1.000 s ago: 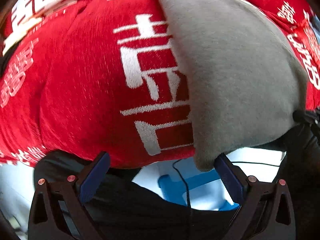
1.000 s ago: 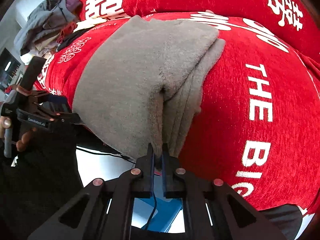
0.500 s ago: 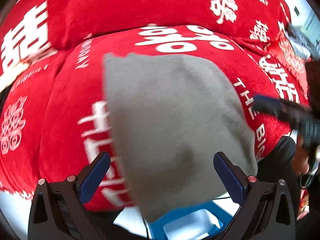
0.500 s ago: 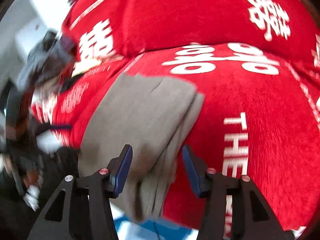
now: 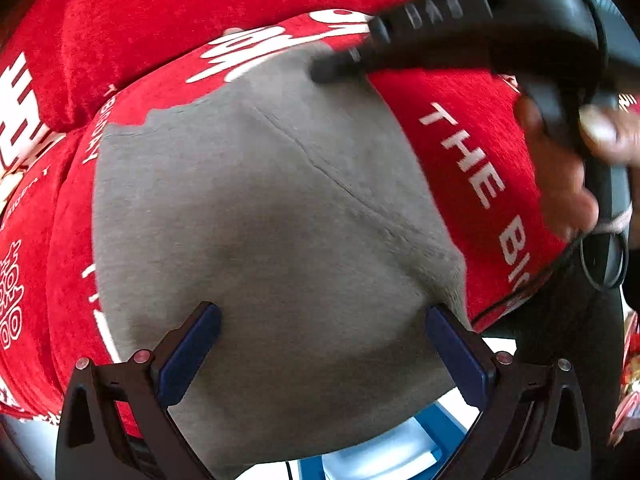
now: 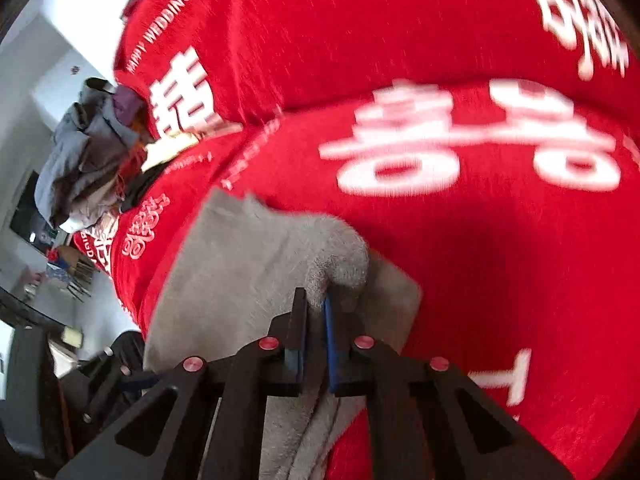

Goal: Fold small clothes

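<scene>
right hand-held gripper [image 6: 316,312] clamped on a grey cloth [image 6: 240,264] fold, over red printed cover [image 6: 460,240]

Red cloth with white lettering [image 5: 168,52] over the surface, folded grey garment [image 5: 272,240] lying on it

We find the folded garment [image 5: 260,220] lying on the cloth-covered surface [image 5: 472,128] at its near edge, the clothes pile [image 6: 84,152] resting on that surface to the far left, and the plastic stool [image 5: 400,452] below the edge.
</scene>
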`<state>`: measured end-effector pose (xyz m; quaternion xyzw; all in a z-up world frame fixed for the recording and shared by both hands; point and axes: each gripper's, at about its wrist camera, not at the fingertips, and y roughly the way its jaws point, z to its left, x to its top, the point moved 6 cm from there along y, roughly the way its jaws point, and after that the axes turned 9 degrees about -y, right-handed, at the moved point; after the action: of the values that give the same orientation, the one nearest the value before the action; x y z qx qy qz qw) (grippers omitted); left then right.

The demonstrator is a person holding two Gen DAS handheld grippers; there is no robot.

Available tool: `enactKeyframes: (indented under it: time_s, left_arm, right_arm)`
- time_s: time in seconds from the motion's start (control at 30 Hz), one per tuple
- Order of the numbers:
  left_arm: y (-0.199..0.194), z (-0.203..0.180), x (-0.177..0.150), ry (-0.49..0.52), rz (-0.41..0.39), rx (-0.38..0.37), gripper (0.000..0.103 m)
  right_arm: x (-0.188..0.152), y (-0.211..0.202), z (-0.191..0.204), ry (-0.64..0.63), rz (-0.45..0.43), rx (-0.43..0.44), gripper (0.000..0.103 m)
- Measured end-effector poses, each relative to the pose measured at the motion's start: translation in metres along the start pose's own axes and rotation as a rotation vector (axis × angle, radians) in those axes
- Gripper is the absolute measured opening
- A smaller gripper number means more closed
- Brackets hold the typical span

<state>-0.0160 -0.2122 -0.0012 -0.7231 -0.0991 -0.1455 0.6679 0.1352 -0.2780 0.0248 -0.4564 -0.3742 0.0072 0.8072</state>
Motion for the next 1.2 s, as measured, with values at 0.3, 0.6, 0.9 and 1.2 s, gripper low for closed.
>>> enactKeyframes:
  time_s: [0.3,0.6,0.9,1.2]
  left_arm:
    - [0.007,-0.007,-0.001,0.031,-0.004,0.026,0.103]
    - [-0.028,0.053,0.002,-0.132,-0.068,0.033,0.103]
    - [0.000,0.124,-0.008,-0.318,-0.017,0.060,0.103]
    - [0.001,0.124,-0.010,-0.320,-0.011,0.039,0.103]
  right_arm:
    - [-0.012,0.016,-0.017,0.049,0.067,-0.046,0.014]
    - [-0.029,-0.041,0.036,-0.093,0.003,-0.141,0.062]
    - [-0.038,-0.011,0.083,-0.260,0.046,-0.181,0.067]
    - [-0.083,-0.013,0.075,-0.382,0.140,-0.256,0.067]
